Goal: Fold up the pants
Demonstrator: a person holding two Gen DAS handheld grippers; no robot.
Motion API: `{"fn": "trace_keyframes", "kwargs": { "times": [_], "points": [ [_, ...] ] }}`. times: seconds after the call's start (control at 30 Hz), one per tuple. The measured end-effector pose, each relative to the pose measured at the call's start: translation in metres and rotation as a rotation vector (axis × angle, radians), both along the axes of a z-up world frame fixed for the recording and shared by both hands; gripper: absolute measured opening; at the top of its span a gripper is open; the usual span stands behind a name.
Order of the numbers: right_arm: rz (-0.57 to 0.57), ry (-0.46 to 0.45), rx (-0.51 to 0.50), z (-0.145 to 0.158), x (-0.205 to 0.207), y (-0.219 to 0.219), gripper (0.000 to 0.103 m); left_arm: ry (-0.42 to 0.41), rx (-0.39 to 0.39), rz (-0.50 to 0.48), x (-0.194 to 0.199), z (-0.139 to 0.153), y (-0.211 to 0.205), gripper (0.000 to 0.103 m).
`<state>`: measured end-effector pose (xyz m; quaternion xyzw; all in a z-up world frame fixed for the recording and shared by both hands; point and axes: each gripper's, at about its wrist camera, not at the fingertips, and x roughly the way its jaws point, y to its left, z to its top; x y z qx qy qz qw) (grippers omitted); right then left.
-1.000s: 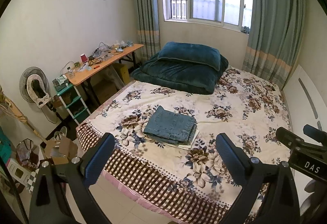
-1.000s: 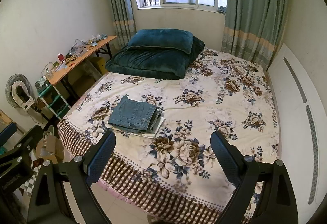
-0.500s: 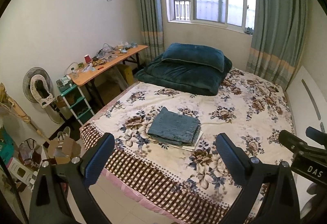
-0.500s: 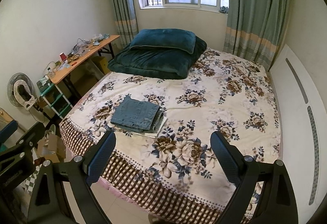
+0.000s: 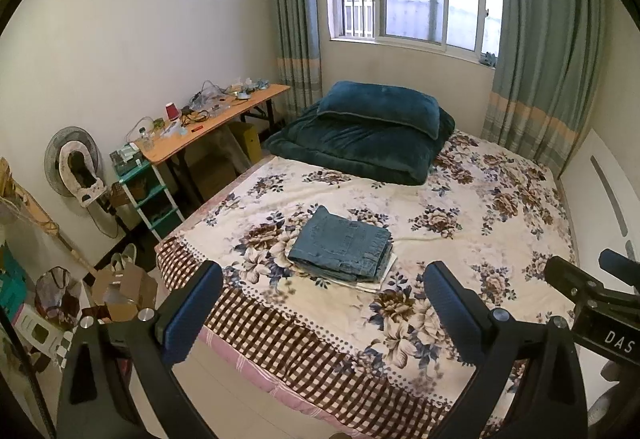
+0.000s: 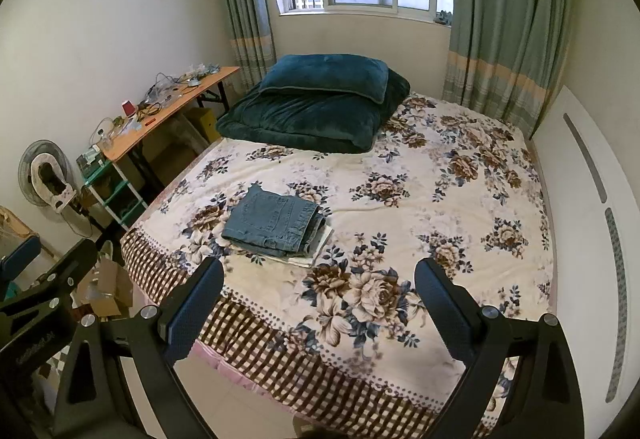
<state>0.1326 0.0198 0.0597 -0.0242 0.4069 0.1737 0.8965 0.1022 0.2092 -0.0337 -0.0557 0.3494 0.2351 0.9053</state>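
Folded blue denim pants (image 5: pixel 342 245) lie in a neat stack on top of other folded light cloth, on the near left part of the floral bed (image 5: pixel 460 239). They also show in the right wrist view (image 6: pixel 276 225). My left gripper (image 5: pixel 322 297) is open and empty, held off the foot of the bed, well short of the stack. My right gripper (image 6: pixel 319 293) is open and empty too, beside the left one, also short of the bed's foot. The right gripper's body shows at the right edge of the left wrist view (image 5: pixel 600 303).
A dark teal pillow and quilt (image 5: pixel 368 131) lie at the head of the bed under the window. A cluttered wooden desk (image 5: pixel 212 119), a green shelf (image 5: pixel 148 195), a fan (image 5: pixel 76 163) and boxes on the floor (image 5: pixel 120 287) stand left of the bed. A white panel (image 6: pixel 588 223) runs along the right.
Both grippers have drawn back and up from the bed, so the bed and pants look smaller and farther. The pants have not moved. Both grippers stay open.
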Motion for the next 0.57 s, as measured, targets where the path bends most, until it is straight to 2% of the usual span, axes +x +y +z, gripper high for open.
{"fn": "trace_keyframes", "kwargs": {
  "times": [0.57],
  "points": [
    [0.007,0.002,0.0,0.0,-0.006,0.001,0.098,-0.023,0.009,0.007,-0.017,-0.002,-0.013,0.103]
  ]
}}
